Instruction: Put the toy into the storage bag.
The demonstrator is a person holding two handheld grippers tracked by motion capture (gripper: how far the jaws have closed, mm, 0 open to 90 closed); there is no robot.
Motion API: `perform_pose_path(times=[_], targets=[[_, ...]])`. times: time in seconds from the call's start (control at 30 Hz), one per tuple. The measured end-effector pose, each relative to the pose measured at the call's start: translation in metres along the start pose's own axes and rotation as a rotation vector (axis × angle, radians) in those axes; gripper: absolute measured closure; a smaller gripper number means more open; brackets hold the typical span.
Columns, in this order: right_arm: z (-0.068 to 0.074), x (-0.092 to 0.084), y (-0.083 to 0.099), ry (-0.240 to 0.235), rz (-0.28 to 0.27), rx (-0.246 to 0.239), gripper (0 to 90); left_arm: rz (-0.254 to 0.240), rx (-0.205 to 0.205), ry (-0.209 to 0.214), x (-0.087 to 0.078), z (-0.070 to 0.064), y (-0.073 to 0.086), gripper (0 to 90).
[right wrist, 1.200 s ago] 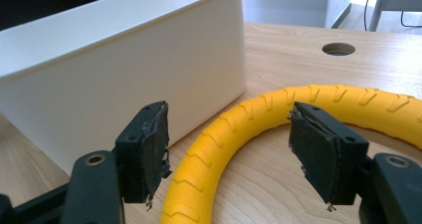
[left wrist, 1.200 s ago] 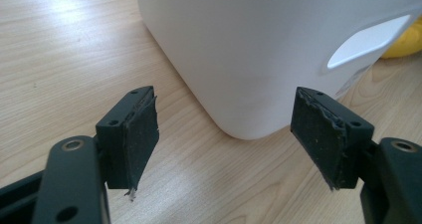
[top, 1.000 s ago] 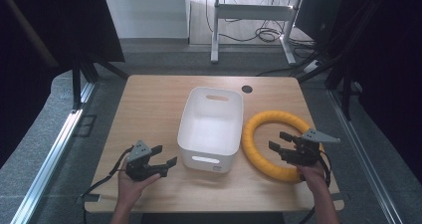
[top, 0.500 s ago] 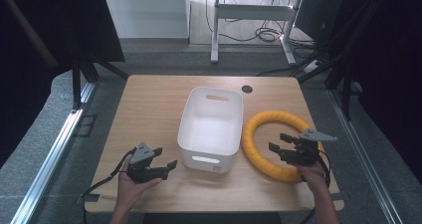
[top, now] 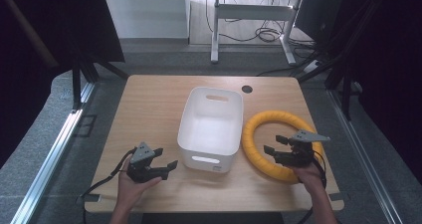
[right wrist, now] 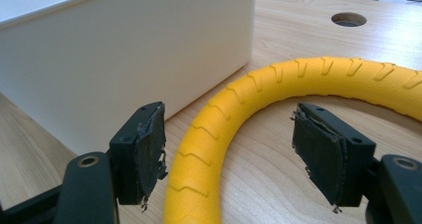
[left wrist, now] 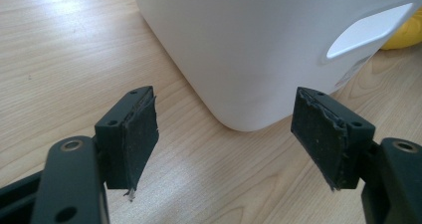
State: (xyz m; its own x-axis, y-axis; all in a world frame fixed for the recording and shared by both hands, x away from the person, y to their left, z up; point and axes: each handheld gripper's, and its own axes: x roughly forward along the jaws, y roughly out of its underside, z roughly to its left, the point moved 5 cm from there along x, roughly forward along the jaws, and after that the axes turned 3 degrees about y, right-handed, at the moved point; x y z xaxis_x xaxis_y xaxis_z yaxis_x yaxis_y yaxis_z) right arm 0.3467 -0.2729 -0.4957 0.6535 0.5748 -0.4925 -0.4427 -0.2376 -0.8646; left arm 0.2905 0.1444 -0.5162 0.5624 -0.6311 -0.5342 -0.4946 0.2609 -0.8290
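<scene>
**Ring Not Yet Gripped, Bin Empty**

While the yellow ring [top: 286, 144] lies flat on the counter [top: 154, 104], just right of the white bin [top: 211, 129], no transfer has begun. The right gripper [right wrist: 226, 149] straddles the ring's near arc; its fingers [right wrist: 147, 152] have just been opening and stand apart, not pressing it. The left gripper [left wrist: 224, 134] faces the bin's corner, fingers spread, nothing between them. Remaining, by judgement: close on the ring, lift it, place it in the bin.

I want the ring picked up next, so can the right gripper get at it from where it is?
Probably yes. The right gripper has just been opening, its jaws straddle the ring without touching it, and nothing lies between.
</scene>
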Motion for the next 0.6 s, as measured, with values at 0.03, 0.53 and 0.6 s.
perform_pose_path(times=[0.03, 0.53, 0.6], targets=[[0.001, 0.0, 0.0, -0.002, 0.001, 0.001, 29.0, -0.001, -0.001, -0.002, 0.0, 0.001, 0.0, 26.5], [0.011, -0.011, 0.0, -0.011, 0.204, -0.096, 31.3, 0.001, -0.015, 0.013, 0.0, 0.005, -0.004, 26.7], [0.012, -0.01, 0.003, -0.014, 0.245, -0.108, 31.3, 0.004, -0.014, 0.015, 0.001, 0.004, -0.003, 26.8]])
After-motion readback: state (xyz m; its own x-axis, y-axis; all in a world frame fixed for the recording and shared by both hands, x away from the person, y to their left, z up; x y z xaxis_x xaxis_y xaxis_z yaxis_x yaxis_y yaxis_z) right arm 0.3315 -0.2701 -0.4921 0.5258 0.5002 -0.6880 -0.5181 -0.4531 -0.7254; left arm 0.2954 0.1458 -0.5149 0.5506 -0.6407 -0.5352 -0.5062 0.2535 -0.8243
